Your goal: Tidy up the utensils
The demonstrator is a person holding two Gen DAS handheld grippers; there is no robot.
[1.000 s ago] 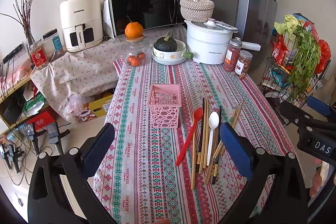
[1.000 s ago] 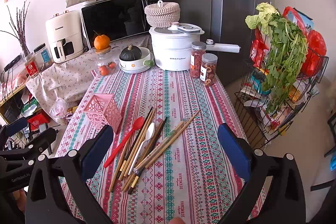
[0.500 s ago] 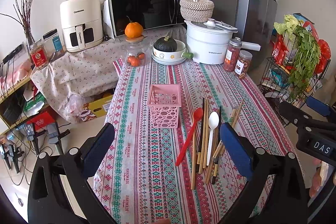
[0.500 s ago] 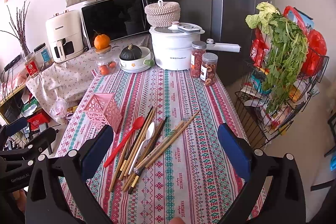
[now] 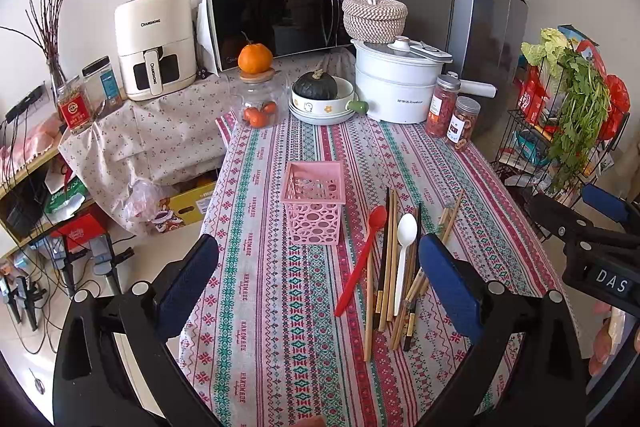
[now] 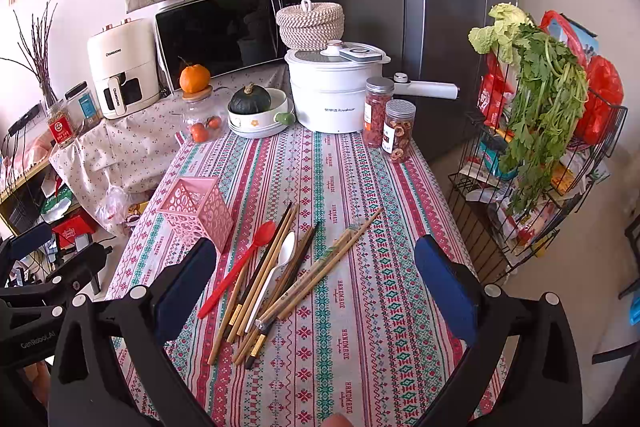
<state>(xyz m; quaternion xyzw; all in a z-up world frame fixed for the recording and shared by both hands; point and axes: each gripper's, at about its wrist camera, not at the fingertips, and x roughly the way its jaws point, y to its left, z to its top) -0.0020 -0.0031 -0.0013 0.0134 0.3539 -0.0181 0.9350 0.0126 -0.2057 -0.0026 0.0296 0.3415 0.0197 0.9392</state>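
A pink perforated holder [image 5: 314, 203] stands empty on the patterned tablecloth [image 5: 280, 307]; it also shows in the right wrist view [image 6: 196, 210]. Right of it lie a red spoon [image 5: 361, 259], a white spoon [image 5: 403, 255] and several wooden and dark chopsticks [image 5: 386, 267], loosely piled; the pile shows in the right wrist view too [image 6: 280, 267]. My left gripper [image 5: 318, 283] is open and empty, hovering above the table's near edge. My right gripper [image 6: 316, 283] is open and empty, above the near right part of the table.
At the table's far end stand a white cooker [image 5: 396, 87], two jars [image 5: 450, 115], a bowl with a squash [image 5: 320, 95] and a glass jar with oranges [image 5: 258, 103]. A wire rack with greens [image 6: 540, 131] stands right of the table.
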